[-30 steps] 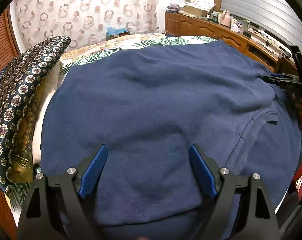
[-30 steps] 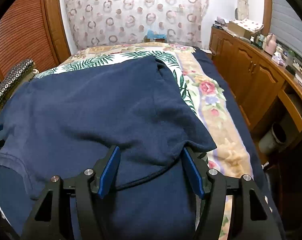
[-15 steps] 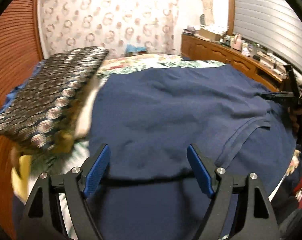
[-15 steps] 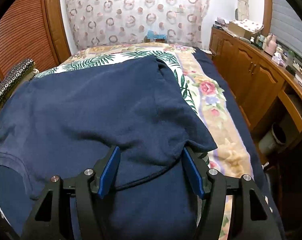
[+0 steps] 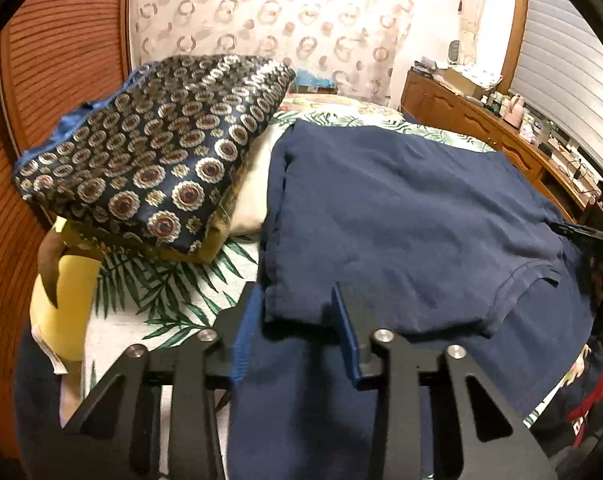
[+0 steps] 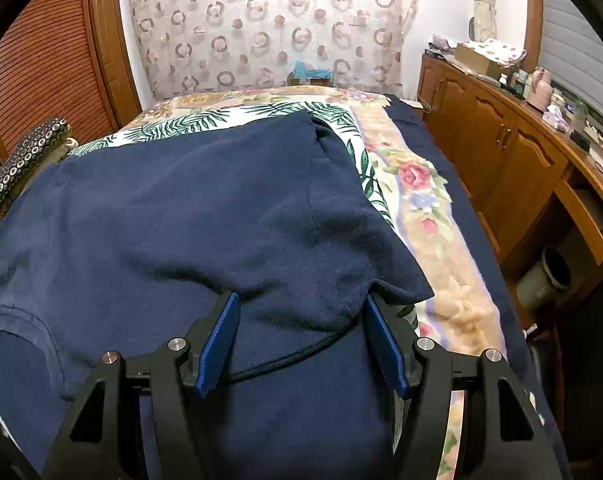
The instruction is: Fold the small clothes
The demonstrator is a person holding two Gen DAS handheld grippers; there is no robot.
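Observation:
A navy blue shirt point(image 5: 401, 216) lies folded over itself on the bed; it also shows in the right wrist view point(image 6: 205, 216). My left gripper point(image 5: 297, 312) sits at the shirt's near left corner, jaws partly closed around the folded edge, blue pads point(image 5: 347, 340) on either side of the cloth. My right gripper point(image 6: 301, 320) is open, its pads point(image 6: 385, 344) straddling the folded hem at the shirt's near right side. The right gripper also shows at the right edge of the left wrist view point(image 5: 589, 236).
A patterned navy pillow point(image 5: 157, 148) on a cream pillow lies left of the shirt. A yellow bag point(image 5: 61, 308) sits at the bed's left. The floral bedspread point(image 6: 421, 208) is bare to the right. A wooden cabinet point(image 6: 513, 160) lines the right wall.
My left gripper has swung left to the shirt's left corner and its jaws have narrowed around the cloth edge. The right gripper has stayed in place, open.

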